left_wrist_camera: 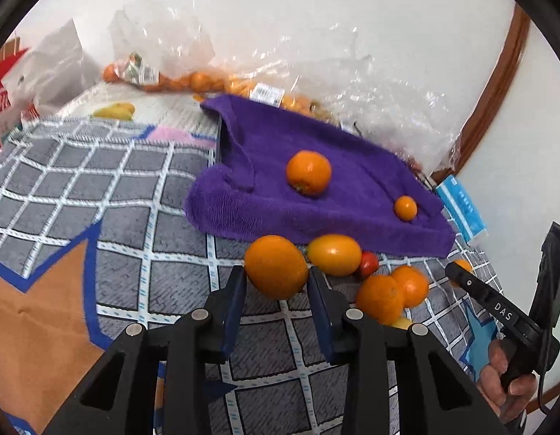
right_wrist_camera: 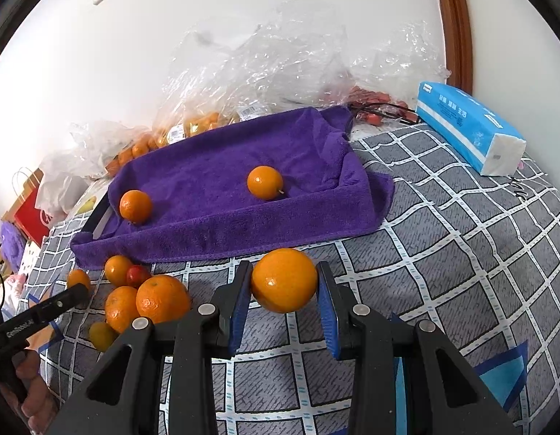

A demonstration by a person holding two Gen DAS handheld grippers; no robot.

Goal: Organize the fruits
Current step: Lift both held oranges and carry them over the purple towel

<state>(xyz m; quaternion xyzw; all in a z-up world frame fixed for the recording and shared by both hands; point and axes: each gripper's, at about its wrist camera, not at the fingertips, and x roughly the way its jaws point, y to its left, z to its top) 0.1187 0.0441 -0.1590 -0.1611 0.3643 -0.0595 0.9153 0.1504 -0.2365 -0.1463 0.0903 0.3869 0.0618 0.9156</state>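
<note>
Left gripper (left_wrist_camera: 276, 282) fingers pinch an orange (left_wrist_camera: 276, 266); right gripper (right_wrist_camera: 284, 290) fingers pinch another orange (right_wrist_camera: 284, 280) near the purple towel (right_wrist_camera: 214, 181).

Two oranges (right_wrist_camera: 135, 206) on towel (right_wrist_camera: 214, 224)

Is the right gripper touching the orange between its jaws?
Touching. The right wrist view shows the right gripper with both jaws pressed against the orange.

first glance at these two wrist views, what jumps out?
Each gripper is clamped on an orange: the left gripper on the left orange, the right gripper on the right orange. Behind them a purple towel lines a tray holding two small oranges. A loose pile of fruit lies on the checked cloth before the towel.
</note>
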